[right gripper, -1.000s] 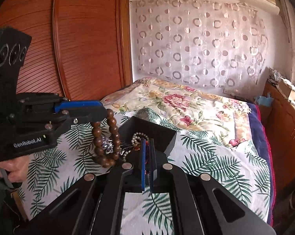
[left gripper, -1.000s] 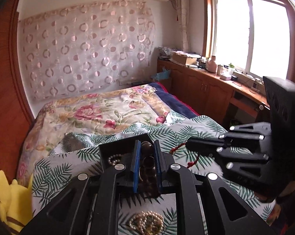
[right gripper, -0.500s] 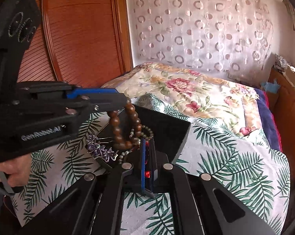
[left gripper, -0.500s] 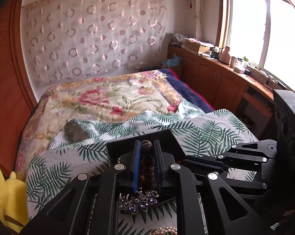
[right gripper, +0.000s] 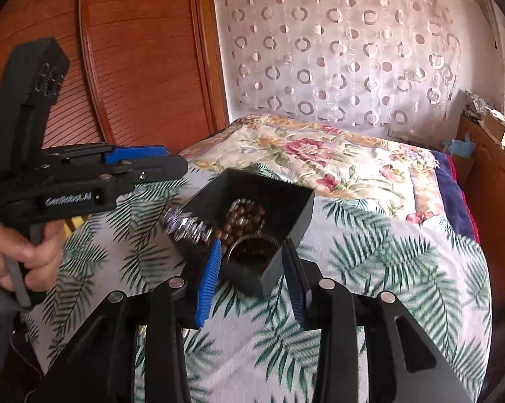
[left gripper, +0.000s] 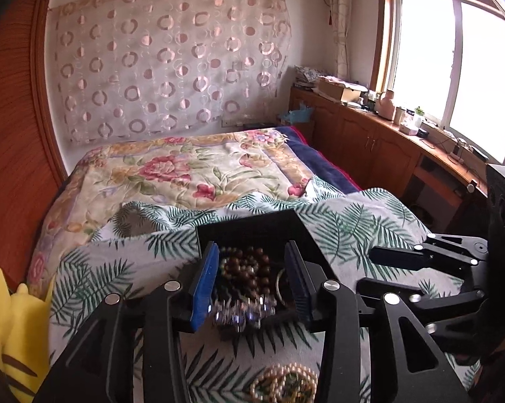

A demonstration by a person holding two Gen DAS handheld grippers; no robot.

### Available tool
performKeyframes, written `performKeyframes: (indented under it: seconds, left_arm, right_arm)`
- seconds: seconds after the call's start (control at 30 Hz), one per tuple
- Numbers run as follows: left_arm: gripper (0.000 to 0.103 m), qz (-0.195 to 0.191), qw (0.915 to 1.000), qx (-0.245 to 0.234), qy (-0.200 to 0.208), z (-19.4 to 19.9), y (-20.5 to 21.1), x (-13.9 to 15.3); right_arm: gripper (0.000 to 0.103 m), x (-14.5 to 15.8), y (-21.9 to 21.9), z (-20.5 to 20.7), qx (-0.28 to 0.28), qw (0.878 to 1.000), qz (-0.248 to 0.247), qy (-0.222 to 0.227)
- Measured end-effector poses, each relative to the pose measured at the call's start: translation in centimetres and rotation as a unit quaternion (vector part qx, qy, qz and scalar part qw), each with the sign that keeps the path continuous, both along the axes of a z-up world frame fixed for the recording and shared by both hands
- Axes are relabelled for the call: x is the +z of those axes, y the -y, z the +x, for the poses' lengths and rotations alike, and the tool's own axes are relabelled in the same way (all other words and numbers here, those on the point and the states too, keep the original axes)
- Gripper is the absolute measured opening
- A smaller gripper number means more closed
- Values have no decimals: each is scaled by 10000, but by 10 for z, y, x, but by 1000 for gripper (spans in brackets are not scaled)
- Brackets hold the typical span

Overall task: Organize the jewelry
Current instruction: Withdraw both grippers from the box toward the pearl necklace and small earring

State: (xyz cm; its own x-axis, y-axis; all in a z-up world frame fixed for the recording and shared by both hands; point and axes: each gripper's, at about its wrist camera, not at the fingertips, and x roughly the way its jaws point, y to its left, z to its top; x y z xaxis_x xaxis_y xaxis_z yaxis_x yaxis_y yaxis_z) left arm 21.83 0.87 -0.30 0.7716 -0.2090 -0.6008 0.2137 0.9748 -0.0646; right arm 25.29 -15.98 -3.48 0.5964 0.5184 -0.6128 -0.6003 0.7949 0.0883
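A black open box (left gripper: 252, 231) (right gripper: 299, 211) sits on the palm-leaf bedspread. A brown wooden bead bracelet (left gripper: 245, 268) (right gripper: 245, 218) lies inside it, next to a round ring-shaped piece (right gripper: 252, 252). A purple crystal hair clip (left gripper: 239, 312) (right gripper: 185, 225) hangs over the box's near-left rim. A pearl necklace (left gripper: 286, 386) lies on the spread in front of the box. My left gripper (left gripper: 252, 278) (right gripper: 172, 161) is open and empty above the box. My right gripper (right gripper: 252, 265) (left gripper: 376, 265) is open and empty at the box's near corner.
A yellow plush toy (left gripper: 14, 329) sits at the left edge of the bed. A floral quilt (left gripper: 185, 171) covers the far half of the bed. A wooden wardrobe (right gripper: 118, 67) stands on the left and a wooden cabinet (left gripper: 370, 144) runs under the window on the right.
Both grippers have opened. The brown bead bracelet left my left gripper and now lies in the box. My right gripper let go of the red-corded item and drew back slightly.
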Motion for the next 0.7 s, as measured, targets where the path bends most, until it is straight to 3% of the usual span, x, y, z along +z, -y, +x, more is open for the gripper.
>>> performKeyframes:
  seconds: [0.37,0.7]
  left_arm:
    - [39,-94,9997,-72,-227,-54,-10,-36]
    - [39,-4,9987,-79,-510,-80,-13,-66]
  right_arm:
    - [40,-30,30,-83,177,9994,-195,-240]
    - [40,-62,40,-121,358,9962,-550,-568]
